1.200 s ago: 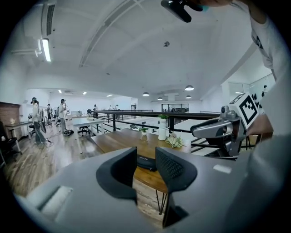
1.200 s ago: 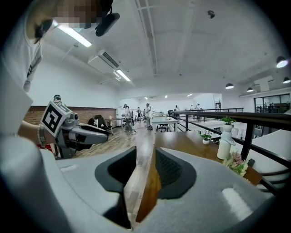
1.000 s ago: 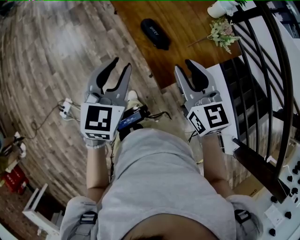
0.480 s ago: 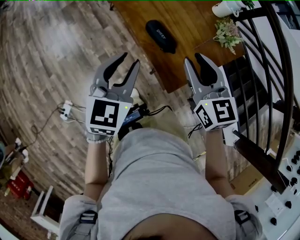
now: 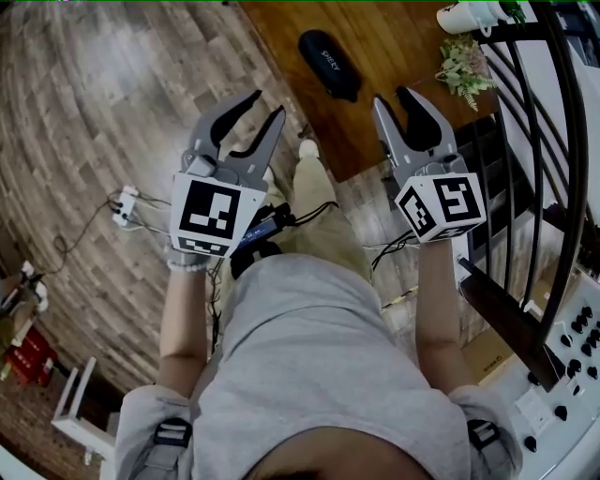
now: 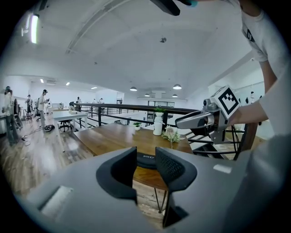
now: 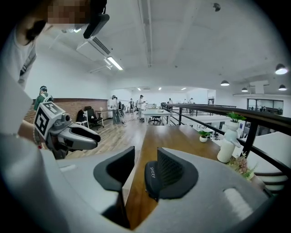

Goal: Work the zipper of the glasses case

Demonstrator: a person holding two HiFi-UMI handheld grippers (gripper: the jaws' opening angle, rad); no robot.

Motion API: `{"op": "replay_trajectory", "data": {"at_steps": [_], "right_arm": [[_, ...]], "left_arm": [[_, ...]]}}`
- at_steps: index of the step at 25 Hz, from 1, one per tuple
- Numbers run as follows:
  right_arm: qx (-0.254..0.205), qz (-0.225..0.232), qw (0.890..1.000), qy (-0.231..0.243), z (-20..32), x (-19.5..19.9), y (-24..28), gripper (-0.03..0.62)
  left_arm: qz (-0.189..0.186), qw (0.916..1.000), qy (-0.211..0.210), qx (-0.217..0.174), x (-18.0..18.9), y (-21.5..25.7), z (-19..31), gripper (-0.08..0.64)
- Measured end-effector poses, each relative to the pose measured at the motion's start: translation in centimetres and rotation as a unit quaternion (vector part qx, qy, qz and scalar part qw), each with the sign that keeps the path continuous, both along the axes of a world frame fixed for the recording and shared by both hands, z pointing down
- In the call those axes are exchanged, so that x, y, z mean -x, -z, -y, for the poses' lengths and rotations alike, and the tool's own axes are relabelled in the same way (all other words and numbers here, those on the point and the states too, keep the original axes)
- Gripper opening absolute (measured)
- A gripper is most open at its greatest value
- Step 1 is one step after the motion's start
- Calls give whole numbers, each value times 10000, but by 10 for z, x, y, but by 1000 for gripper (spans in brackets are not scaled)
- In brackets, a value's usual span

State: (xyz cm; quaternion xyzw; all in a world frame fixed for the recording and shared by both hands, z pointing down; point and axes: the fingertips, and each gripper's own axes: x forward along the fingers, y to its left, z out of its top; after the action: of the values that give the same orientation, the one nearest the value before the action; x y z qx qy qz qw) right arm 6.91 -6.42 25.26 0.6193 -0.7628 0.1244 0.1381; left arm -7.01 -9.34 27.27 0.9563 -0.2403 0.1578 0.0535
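Seen from above, a person stands on a wood-plank floor (image 5: 112,112) and holds 2 claws out in front. The left gripper (image 5: 266,105) has its jaws parted by a moderate gap and grips nothing; its own camera shows only air between the pads. Ahead of it and slightly to its right, well beyond the tips, a black glasses case (image 5: 330,64) lies untouched on a brown wooden table (image 5: 398,42). The right gripper (image 5: 392,97) is also empty. Its jaws have just been opening, and the case shows through their gap only as something farther off, ahead and a little to its left. Past its right side lie a sprig of pale flowers (image 5: 464,67) and a white vase (image 5: 461,15). By this view the task has not begun: reaching the case, steadying it and catching the zipper pull, which is too small to make out, all remain.
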Motion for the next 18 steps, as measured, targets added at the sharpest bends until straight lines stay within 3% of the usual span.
{"op": "replay_trajectory", "data": {"at_steps": [7,18], "right_arm": [[241,-61,9987,454,23,-5,-21,163],[962,-89,9870,1286,65,-14,-81,173]], "left_arm": [[94,9995,299,35,-7,-10,12,127],[111,9930,1035,553,-24,-47,20,133]]}}
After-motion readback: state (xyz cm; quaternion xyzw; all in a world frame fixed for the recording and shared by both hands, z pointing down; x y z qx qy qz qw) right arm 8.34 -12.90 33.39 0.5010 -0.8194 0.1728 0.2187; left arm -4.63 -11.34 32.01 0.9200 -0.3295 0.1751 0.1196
